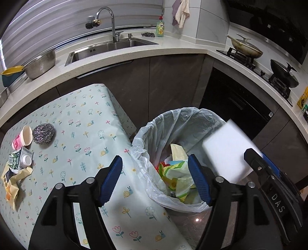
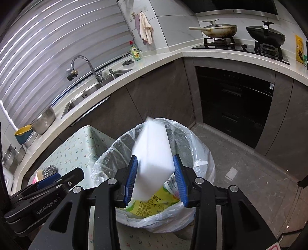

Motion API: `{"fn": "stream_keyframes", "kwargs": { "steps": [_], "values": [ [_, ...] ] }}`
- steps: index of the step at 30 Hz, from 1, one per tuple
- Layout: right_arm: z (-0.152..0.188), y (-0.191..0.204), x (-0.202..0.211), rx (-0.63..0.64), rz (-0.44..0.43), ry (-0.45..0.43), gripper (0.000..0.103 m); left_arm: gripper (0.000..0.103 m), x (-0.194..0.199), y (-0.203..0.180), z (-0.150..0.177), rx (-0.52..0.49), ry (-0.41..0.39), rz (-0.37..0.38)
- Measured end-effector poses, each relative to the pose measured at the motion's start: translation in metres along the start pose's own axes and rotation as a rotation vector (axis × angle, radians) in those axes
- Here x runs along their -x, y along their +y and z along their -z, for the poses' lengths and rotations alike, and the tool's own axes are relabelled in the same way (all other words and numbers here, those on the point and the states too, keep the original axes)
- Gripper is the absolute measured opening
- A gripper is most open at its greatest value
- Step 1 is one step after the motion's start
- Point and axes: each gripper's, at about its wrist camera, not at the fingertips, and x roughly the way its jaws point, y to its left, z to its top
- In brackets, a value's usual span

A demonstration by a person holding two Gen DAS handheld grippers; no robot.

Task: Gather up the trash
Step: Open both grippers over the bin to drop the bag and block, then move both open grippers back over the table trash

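Blue-padded, my right gripper (image 2: 156, 177) brackets a blurred white sponge block (image 2: 154, 152) at frame centre above the lined trash bin (image 2: 204, 165), pad contact unclear; my left gripper (image 1: 156, 180) stands spread, empty.

A home kitchen is shown. Ahead of the left claw (image 1: 156, 182), a steel sink (image 1: 115, 47) with a curved tap (image 1: 107, 21) is set into a pale stone counter (image 1: 173, 51). To the right, two lidded pans (image 1: 247, 47) are placed on a gas stove (image 1: 256, 65). A dish soap bottle (image 1: 160, 27) and hanging cloths (image 1: 181, 12) are seen behind the sink.
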Motion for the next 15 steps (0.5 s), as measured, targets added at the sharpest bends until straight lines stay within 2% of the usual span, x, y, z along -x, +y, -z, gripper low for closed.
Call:
{"fn": "stream_keyframes", "kwargs": {
  "steps": [3,15],
  "values": [
    [-0.001,0.006,0.0,0.002,-0.01,-0.006,0.046,0.08,0.006,0.006,-0.001,0.017,-0.023,-0.019],
    [-0.004,0.041,0.014,0.059,-0.063,-0.024,0.052,0.082,0.028,0.043,-0.004,0.076,-0.068,-0.061]
  ]
}}
